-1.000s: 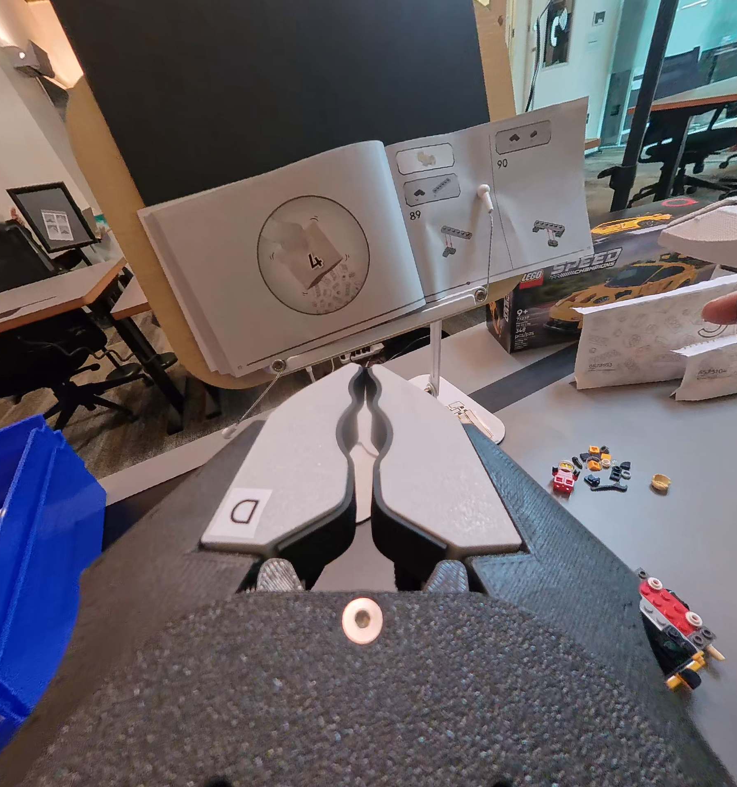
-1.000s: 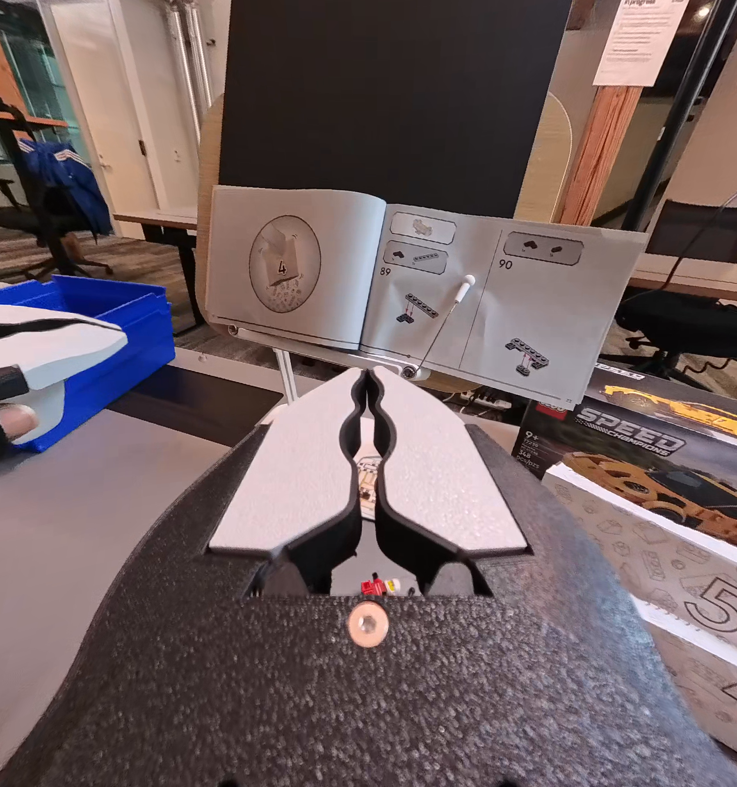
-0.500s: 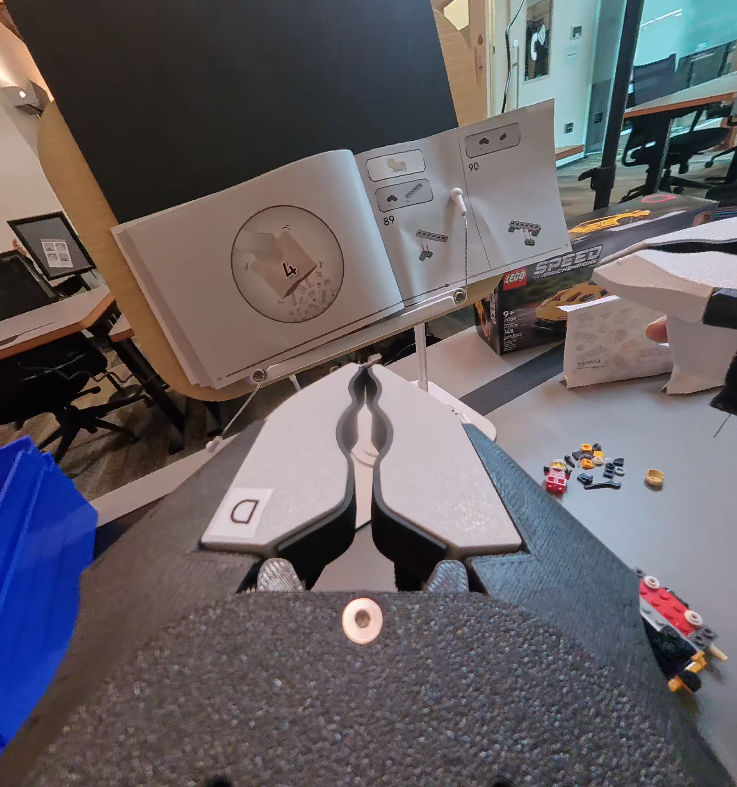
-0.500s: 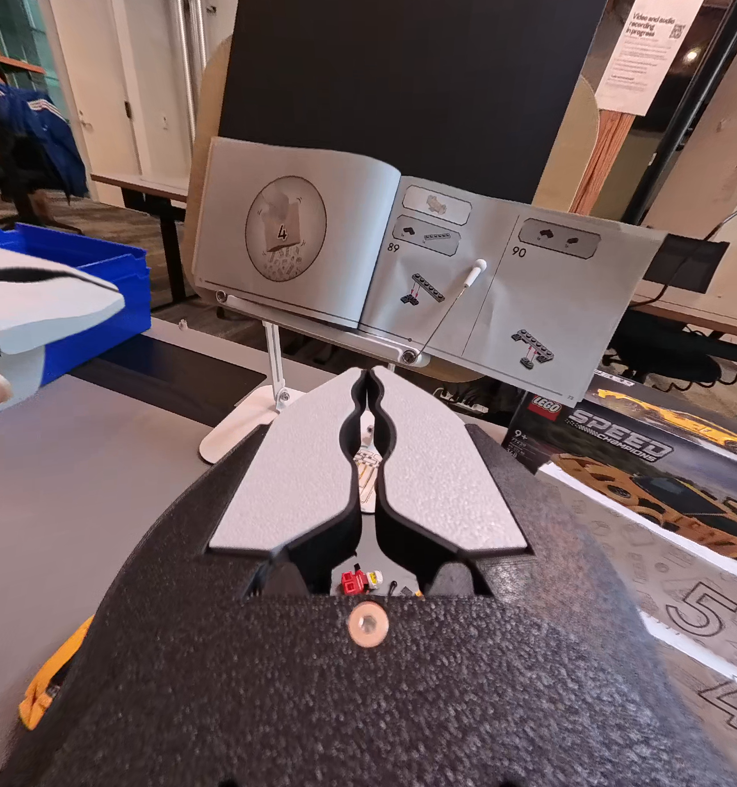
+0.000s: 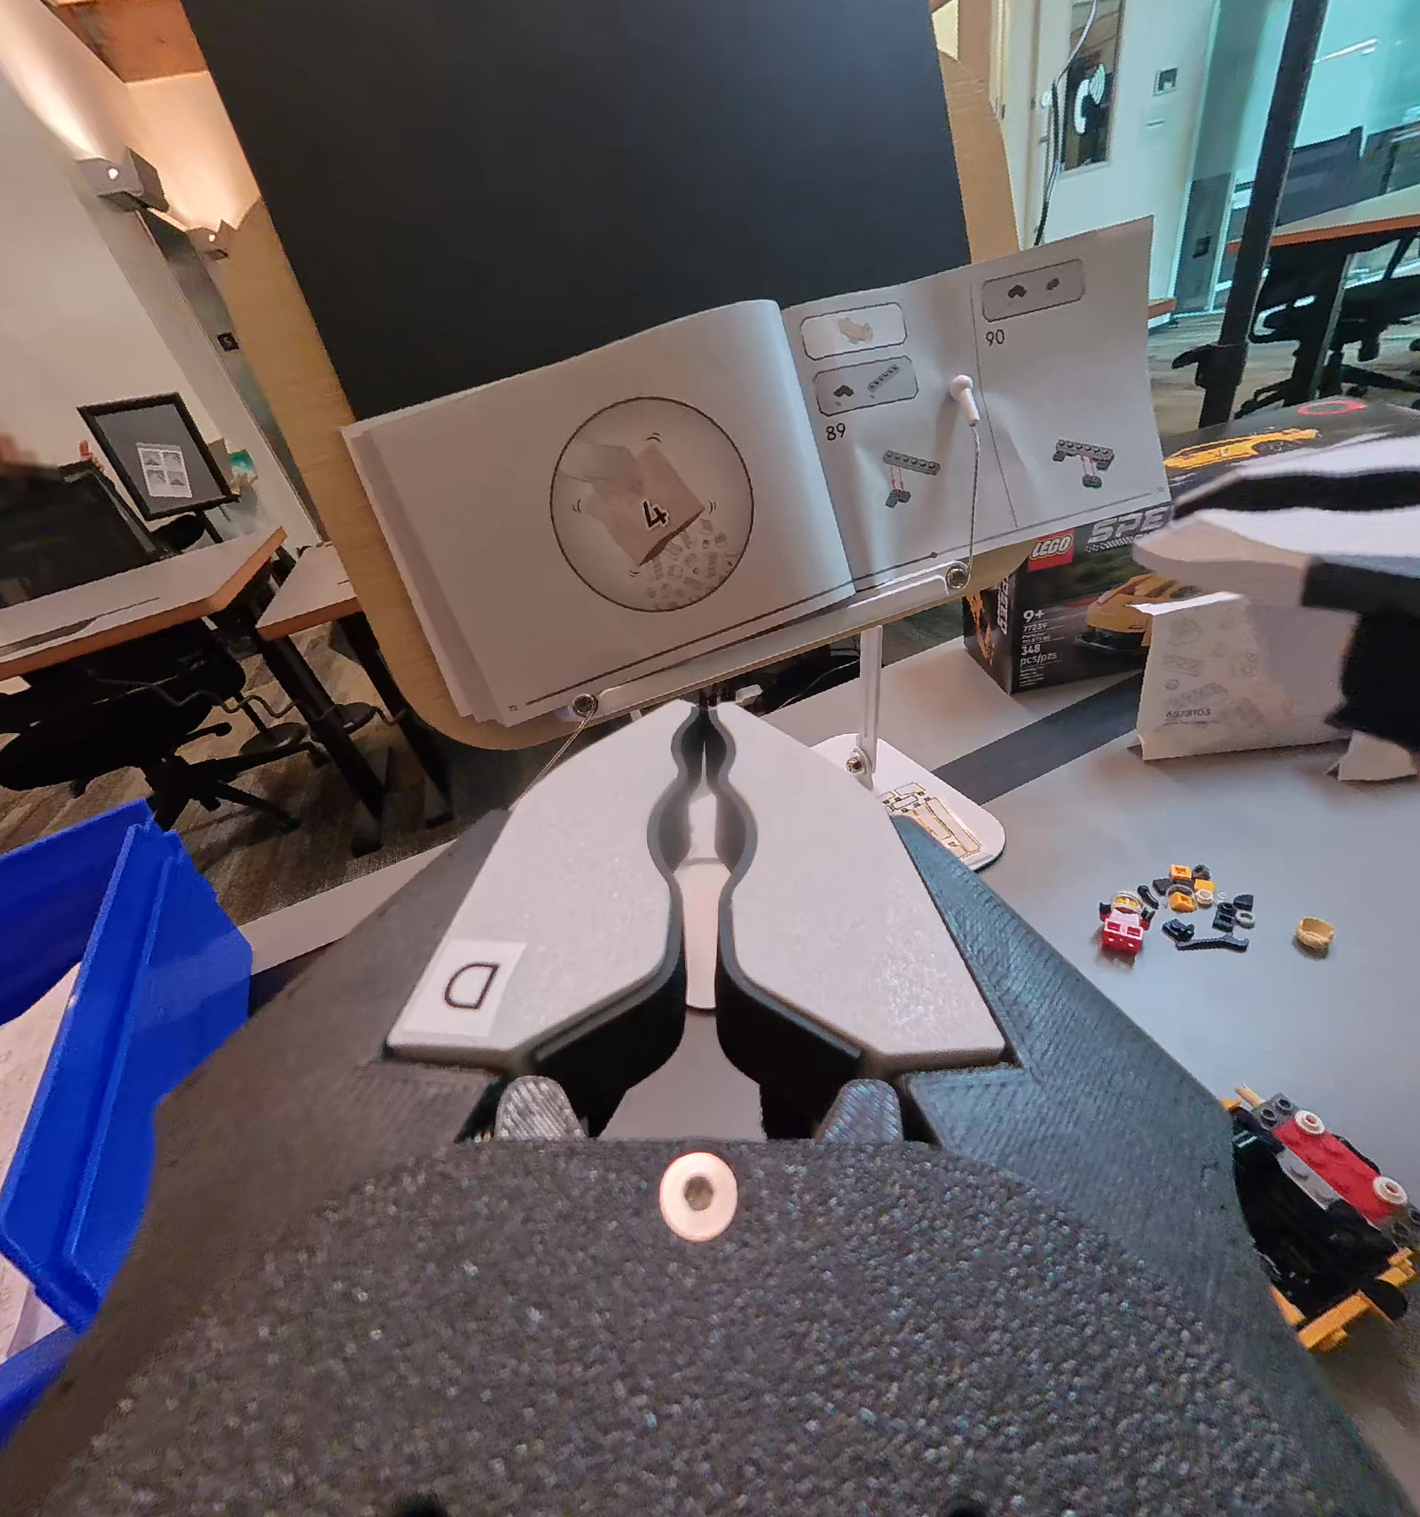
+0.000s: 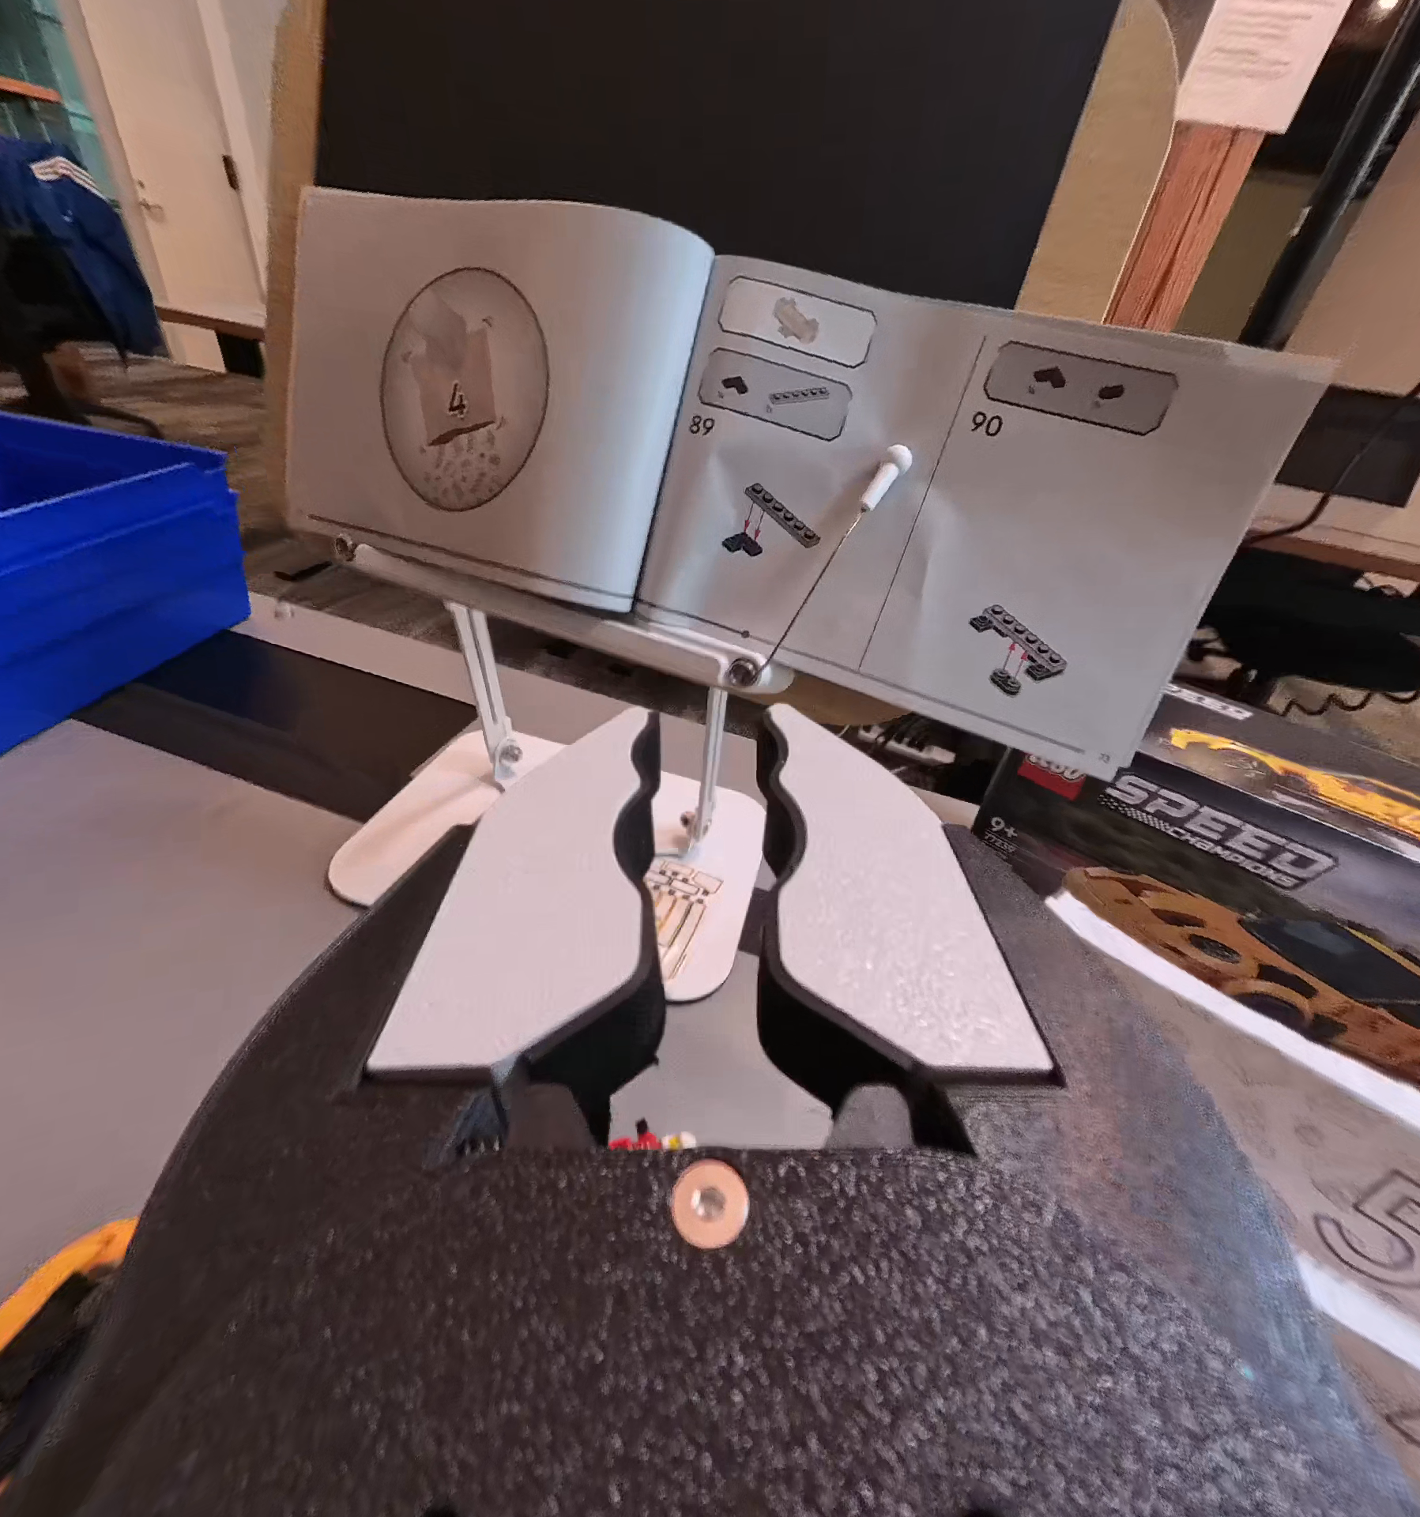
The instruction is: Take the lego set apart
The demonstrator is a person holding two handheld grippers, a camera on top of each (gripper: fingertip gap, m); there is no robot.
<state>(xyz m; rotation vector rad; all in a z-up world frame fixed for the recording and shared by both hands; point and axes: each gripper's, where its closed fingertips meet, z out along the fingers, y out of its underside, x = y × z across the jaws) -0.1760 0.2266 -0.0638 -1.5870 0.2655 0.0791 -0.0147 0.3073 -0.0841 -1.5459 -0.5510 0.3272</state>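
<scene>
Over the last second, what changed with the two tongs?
The right tongs went from shut to open, holding nothing. The left tongs stayed shut and empty. The booklet, loose pieces and part-built car lie as before.

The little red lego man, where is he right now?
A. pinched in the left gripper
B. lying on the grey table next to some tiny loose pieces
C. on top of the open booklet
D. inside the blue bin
B: the little red lego man lies on the grey table beside small black and orange loose pieces, clear of the left gripper, whose jaws are closed on nothing.
</scene>
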